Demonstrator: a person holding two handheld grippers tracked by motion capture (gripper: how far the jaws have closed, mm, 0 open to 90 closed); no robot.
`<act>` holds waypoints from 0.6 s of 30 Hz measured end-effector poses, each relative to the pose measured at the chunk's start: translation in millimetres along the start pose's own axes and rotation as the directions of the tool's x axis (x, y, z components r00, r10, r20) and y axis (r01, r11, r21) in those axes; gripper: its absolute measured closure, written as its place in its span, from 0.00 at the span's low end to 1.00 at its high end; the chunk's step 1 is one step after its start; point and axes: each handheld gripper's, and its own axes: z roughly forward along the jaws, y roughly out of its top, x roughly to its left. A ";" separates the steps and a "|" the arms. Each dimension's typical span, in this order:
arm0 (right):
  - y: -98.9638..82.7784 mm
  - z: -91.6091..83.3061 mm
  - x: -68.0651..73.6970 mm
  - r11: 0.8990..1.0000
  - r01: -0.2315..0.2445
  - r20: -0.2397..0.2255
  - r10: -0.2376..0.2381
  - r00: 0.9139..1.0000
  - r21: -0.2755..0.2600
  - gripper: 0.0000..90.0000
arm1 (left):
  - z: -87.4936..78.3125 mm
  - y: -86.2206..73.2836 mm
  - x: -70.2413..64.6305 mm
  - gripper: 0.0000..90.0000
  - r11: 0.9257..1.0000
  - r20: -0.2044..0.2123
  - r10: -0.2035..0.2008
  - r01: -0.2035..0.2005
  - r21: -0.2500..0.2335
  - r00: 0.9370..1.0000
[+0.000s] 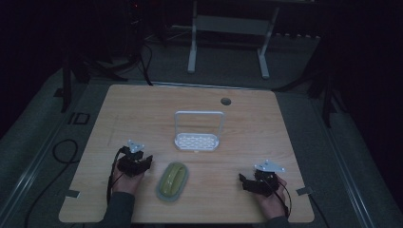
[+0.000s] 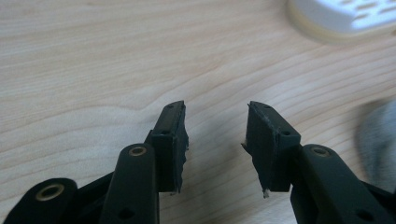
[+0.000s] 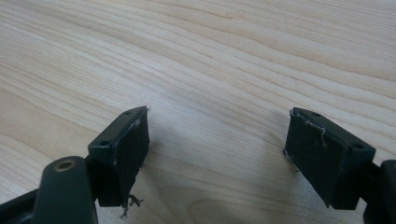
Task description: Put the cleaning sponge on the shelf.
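Both grippers, left gripper (image 1: 141,164) and right gripper (image 1: 248,183), rest on the pale wooden tabletop (image 1: 142,109) with fingers spread and empty, flanking the yellow-green oval lidded dish (image 1: 173,180) near the left one, seemingly poised to grasp it.

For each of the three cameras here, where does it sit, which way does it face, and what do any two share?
High view: above the person's side, looking forward and down on the table; forearms, left gripper, right gripper.
Left gripper view: rides the left gripper, open jaws over wood; shares the white rack with the high view.
Right gripper view: rides the right gripper, open jaws over wood.
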 end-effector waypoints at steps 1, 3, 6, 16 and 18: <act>0.0 0.0 0.0 1.000 0.000 0.000 0.000 1.000 0.000 0.24 | -3.0 0.7 -0.7 0.64 1.000 0.018 -0.005 0.005 -0.010 1.000; 0.0 0.0 0.1 1.000 -0.001 0.000 0.001 1.000 0.000 0.24 | -5.2 1.3 -2.5 0.64 1.000 0.034 -0.001 0.002 -0.012 0.999; 0.0 0.0 0.1 1.000 -0.002 0.000 0.002 1.000 0.000 0.24 | -7.5 3.0 -6.3 0.64 1.000 0.042 0.021 -0.020 -0.010 0.999; 0.0 0.0 0.0 1.000 0.000 0.000 0.000 1.000 0.000 0.24 | -20.4 7.2 -13.1 0.72 0.999 0.085 0.042 -0.041 -0.018 0.995; 0.0 0.0 0.0 1.000 0.000 0.000 0.000 1.000 0.000 0.24 | -25.0 9.0 -14.9 0.75 0.999 0.101 0.047 -0.044 -0.027 0.994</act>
